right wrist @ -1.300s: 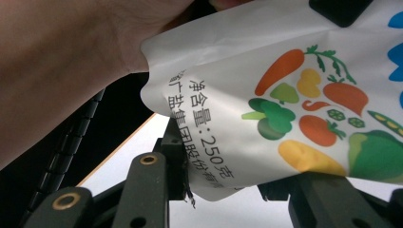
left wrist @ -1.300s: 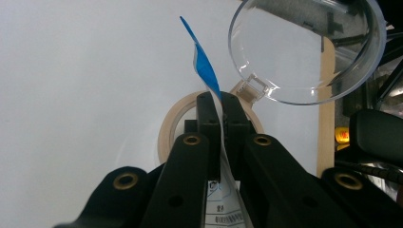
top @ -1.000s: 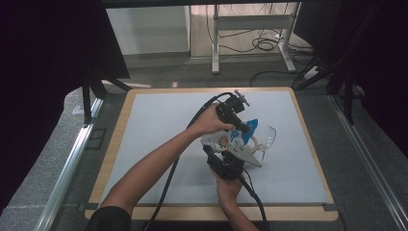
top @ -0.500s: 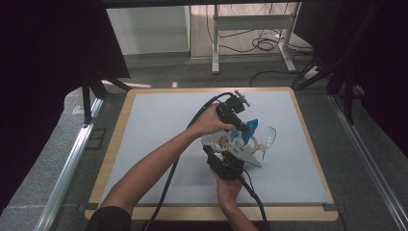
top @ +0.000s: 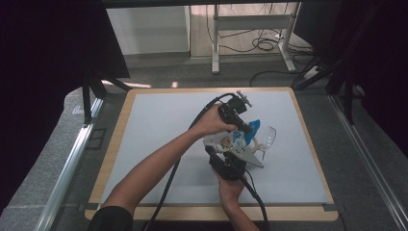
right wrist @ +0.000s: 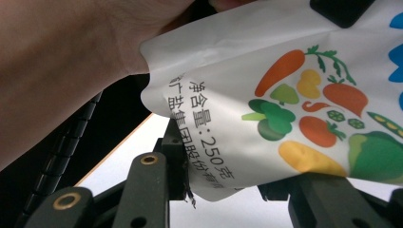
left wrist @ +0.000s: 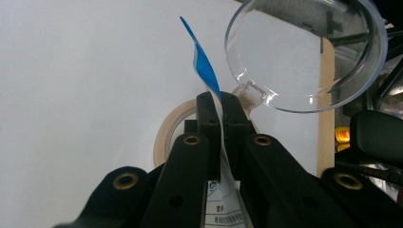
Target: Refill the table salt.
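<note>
White matting covers the wooden-edged table (top: 144,159), with a dim floor, cables and a desk frame beyond it. Near the middle of the mat, a person holds a small white pouch (top: 230,143) printed with vegetables and blue lettering between both tools. The left gripper (left wrist: 220,111) is clamped tight on the pouch's thin blue-edged upper seam, which stands up between its jaws. The right gripper (right wrist: 223,187) grasps the lower corner of the pouch, its jaws set partway apart around the plastic. A clear plastic container (left wrist: 304,52) with a round rim lies on its side just beyond the pouch, and nothing can be seen inside it. A roll of tape (left wrist: 166,135) lies flat on the mat under the left tool. Judging by this, the work seems to be opening the pouch and tipping its contents into the clear container; the pouch looks gripped and raised, but no tear or pour can be seen, so the opening and emptying look still to come. What the pouch holds cannot be seen through its opaque skin.
</note>
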`<state>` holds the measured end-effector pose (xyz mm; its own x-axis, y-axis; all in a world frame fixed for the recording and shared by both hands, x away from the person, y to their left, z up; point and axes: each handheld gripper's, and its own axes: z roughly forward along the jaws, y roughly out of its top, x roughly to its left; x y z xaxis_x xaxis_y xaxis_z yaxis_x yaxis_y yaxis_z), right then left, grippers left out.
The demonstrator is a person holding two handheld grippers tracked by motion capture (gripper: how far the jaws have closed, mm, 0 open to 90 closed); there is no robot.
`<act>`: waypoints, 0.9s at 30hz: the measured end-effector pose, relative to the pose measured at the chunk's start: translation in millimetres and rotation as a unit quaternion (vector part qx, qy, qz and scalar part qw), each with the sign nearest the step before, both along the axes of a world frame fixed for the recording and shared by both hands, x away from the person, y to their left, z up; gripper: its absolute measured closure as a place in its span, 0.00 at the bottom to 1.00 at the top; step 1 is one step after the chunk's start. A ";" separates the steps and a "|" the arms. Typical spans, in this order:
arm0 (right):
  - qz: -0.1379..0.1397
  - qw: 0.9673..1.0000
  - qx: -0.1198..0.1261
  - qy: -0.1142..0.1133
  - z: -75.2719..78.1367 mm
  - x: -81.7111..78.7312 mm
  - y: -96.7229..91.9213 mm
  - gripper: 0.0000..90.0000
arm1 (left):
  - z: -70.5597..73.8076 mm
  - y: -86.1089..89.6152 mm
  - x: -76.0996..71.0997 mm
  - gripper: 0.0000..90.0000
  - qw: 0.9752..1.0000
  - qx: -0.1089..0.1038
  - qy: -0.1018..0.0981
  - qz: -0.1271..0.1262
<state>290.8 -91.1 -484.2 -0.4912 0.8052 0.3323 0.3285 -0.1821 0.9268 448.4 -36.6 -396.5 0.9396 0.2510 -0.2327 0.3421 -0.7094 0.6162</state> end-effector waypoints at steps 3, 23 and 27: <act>-0.002 1.000 0.001 0.000 -0.3 -0.1 -0.9 0.69 | -0.2 -1.1 -0.3 1.00 1.000 0.000 0.000 0.000; -0.008 1.000 0.004 -0.002 -2.8 1.3 7.3 0.69 | -1.6 6.1 1.8 1.00 1.000 0.001 0.001 0.002; -0.008 1.000 0.004 -0.002 -2.9 2.0 8.5 0.70 | -1.8 7.1 2.5 1.00 1.000 0.001 0.000 0.004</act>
